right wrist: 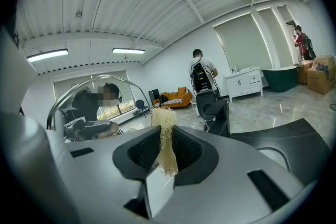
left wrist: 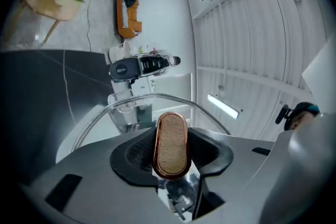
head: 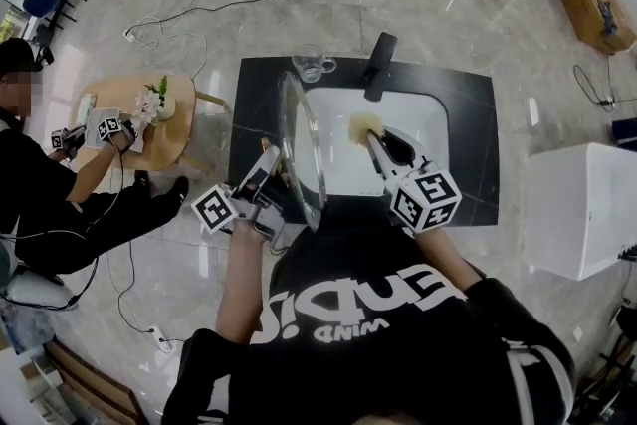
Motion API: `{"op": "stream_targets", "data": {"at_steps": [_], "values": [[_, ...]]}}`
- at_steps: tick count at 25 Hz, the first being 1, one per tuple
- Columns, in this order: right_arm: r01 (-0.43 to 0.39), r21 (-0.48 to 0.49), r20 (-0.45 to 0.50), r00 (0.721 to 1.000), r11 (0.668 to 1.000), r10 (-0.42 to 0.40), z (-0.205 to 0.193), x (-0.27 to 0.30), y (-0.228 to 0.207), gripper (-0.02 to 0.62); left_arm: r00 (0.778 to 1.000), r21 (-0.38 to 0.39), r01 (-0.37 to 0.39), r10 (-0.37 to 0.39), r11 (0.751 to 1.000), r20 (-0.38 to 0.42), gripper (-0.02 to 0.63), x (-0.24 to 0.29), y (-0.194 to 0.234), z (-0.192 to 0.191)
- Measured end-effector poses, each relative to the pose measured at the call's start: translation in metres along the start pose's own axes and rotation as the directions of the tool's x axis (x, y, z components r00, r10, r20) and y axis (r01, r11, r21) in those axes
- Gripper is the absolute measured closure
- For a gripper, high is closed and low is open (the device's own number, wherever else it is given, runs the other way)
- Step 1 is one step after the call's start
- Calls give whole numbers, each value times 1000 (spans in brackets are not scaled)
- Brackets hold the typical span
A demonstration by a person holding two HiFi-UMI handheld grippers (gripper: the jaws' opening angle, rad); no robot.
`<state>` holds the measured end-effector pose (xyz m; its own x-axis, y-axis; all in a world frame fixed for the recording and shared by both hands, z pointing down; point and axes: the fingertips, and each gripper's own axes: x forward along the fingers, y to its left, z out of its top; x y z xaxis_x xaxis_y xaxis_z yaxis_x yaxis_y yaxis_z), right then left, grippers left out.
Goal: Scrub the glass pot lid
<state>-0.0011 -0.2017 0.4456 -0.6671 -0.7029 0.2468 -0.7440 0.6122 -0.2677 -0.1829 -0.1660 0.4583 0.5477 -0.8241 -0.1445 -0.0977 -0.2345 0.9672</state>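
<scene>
The glass pot lid point(head: 302, 149) stands on edge over the left side of the white sink point(head: 423, 129), seen almost edge-on. My left gripper point(head: 271, 176) is shut on its wooden, copper-rimmed knob point(left wrist: 170, 144), which sits upright between the jaws, with the lid's metal rim point(left wrist: 152, 97) arching behind it. My right gripper point(head: 383, 146) is shut on a pale fibrous loofah scrubber point(head: 363, 125), held just right of the lid's inner face. In the right gripper view the scrubber point(right wrist: 165, 136) sticks up from the jaws and the lid point(right wrist: 89, 84) curves at the left.
A black countertop point(head: 468, 105) surrounds the sink, with a black faucet point(head: 378, 65) and a glass mug point(head: 310, 63) at its back edge. A seated person at the left works at a small wooden table point(head: 164, 139). A white cabinet point(head: 582, 209) stands at the right; cables lie on the floor.
</scene>
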Motion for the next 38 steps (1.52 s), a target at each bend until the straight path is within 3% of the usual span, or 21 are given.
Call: {"op": "stream_targets", "data": {"at_steps": [3, 6, 12, 26, 38], "values": [[-2, 2, -4, 1000, 1000, 2, 0, 0, 1, 537, 997, -95, 75, -74, 993, 15, 430, 2, -7, -6], [-7, 2, -6, 1000, 1000, 7, -1, 0, 2, 537, 994, -133, 110, -107, 985, 29, 430, 7, -11, -10], [-31, -10, 8, 999, 999, 32, 8, -1, 8, 537, 993, -130, 115, -115, 985, 13, 430, 13, -16, -18], [-161, -13, 129, 978, 987, 161, 78, 5, 39, 537, 987, -119, 124, -135, 985, -91, 428, 35, -26, -49], [-160, -25, 132, 978, 987, 162, 85, 10, 38, 537, 980, -145, 145, -163, 979, -116, 428, 39, -35, -53]]}}
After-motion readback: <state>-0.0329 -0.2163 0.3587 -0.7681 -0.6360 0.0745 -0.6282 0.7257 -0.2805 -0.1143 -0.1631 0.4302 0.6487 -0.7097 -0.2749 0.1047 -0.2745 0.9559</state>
